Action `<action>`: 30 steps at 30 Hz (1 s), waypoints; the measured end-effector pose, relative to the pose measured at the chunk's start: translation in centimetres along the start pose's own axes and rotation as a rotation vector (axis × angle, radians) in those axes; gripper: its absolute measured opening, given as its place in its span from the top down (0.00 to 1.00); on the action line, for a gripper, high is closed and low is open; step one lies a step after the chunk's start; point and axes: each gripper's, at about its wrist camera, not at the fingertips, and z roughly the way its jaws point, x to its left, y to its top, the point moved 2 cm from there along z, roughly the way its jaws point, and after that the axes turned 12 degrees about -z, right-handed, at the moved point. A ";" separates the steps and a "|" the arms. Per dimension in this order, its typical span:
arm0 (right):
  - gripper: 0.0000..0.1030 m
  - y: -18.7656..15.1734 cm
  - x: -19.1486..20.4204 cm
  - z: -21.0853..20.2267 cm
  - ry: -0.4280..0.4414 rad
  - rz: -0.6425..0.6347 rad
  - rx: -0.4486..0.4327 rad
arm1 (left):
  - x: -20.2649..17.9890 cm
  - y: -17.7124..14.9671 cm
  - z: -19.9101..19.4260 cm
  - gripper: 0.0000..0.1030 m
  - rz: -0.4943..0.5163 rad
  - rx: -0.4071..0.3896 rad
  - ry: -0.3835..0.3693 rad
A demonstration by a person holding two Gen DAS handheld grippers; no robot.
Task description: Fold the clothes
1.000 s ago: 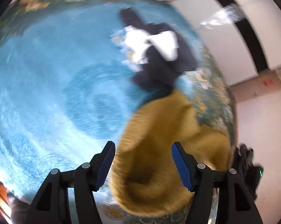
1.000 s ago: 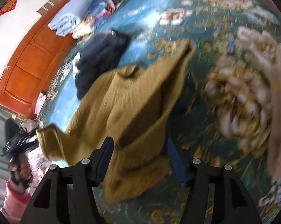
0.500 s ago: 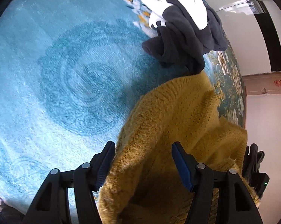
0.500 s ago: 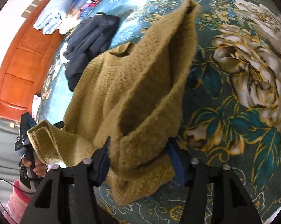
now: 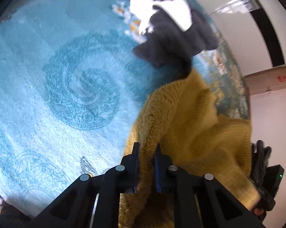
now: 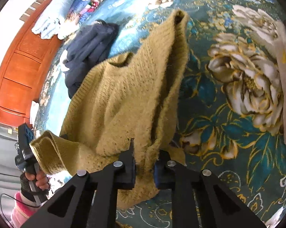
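Your left gripper [image 5: 145, 152] is clenched on a fold of the mustard knit sweater [image 6: 127, 95]; your right gripper [image 6: 143, 156] is likewise clamped on another bunched edge of it; the sweater hangs lifted between the two, over the teal floral bedspread [image 6: 228, 133]; one sleeve [image 6: 178, 38] rises away from you; a dark navy garment [image 6: 89, 47] lies crumpled just beyond it, near the wooden headboard [image 6: 15, 79].

Both grippers are matte black plastic linkages with round silver pivot screws and blue pads inside the jaws. The left hand [image 6: 39, 178] is bare skin, pink fuzzy sleeve [image 6: 22, 209], thin black cable [image 6: 8, 201] trailing.
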 end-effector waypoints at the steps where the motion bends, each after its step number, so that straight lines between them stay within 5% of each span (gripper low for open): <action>1: 0.88 0.4 0.2 -0.6 0.002 -0.006 -0.020 | -0.1 -0.1 -1.1 0.88 -0.001 -0.027 -0.020; 11: 0.89 5.7 3.9 -8.3 0.119 -0.092 -0.293 | -3.2 -3.4 -13.4 0.89 0.122 -0.259 -0.254; 15: 0.89 5.8 4.1 -10.7 0.123 -0.124 -0.354 | -2.4 -4.3 -15.1 0.89 0.137 -0.277 -0.229; 18: 0.89 5.0 2.1 -10.0 0.070 -0.125 -0.290 | 0.4 -5.3 -12.9 0.89 0.098 -0.199 -0.153; 23: 0.89 1.1 -2.6 -3.3 -0.096 -0.070 -0.032 | 3.6 -6.8 -7.1 0.89 0.029 -0.043 -0.024; 27: 0.89 -1.3 -5.3 0.3 -0.147 -0.004 0.085 | 3.6 -6.5 -5.6 0.89 0.036 -0.011 0.018; 30: 0.88 -1.6 -6.1 0.8 -0.144 0.004 0.091 | 3.7 -6.0 -5.1 0.87 0.030 -0.006 0.037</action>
